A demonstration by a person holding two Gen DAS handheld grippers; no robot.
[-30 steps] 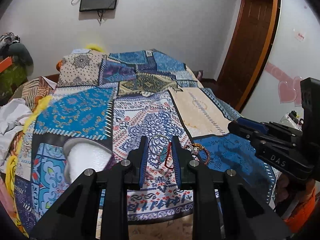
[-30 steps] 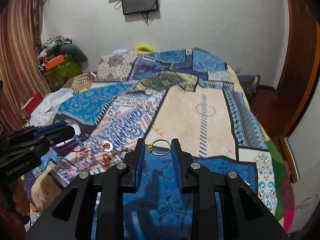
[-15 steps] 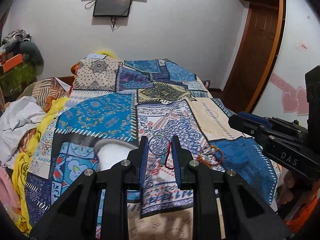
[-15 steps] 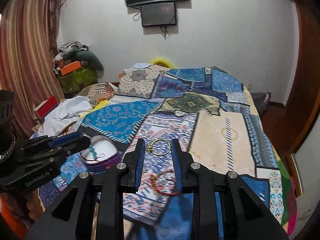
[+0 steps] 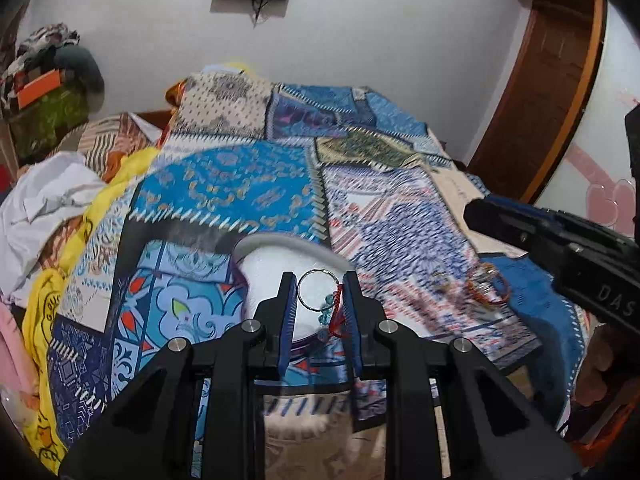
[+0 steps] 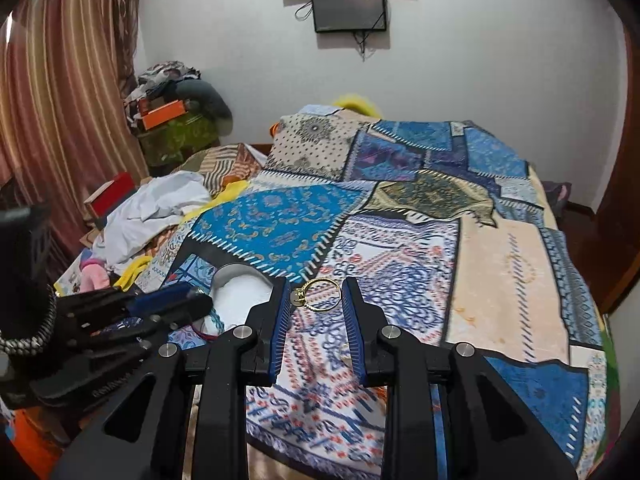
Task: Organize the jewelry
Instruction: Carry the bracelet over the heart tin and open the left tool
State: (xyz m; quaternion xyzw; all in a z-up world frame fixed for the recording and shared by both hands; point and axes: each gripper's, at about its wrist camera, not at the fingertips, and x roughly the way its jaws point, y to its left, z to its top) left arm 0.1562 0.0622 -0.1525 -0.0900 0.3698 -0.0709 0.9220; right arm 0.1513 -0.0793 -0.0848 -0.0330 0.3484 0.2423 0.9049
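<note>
Your left gripper [image 5: 319,298] clamped a silver ring with teal beads and red cord [image 5: 320,297] in its jaws above the white round bowl [image 5: 267,269]. Your right gripper [image 6: 317,299] pinched a gold ring [image 6: 320,294] over the patchwork bed cover [image 6: 400,248].

Left gripper [image 5: 319,295]: matt black plastic, blue ribbed pads, shiny metal screws; clamps a thin bright metal ring [image 5: 319,294] w/ red cord [image 5: 338,312] & glossy teal beads. Right gripper [image 6: 317,295]: same build, pinches a polished gold-tone metal ring [image 6: 319,294]. Bedspread [image 6: 500,280]: printed patchwork cloth, matt. Bowl [image 5: 280,268] near bed's left edge: white, smooth, matt inside. Door [image 5: 548,80]: glossy varnished wood.
</note>
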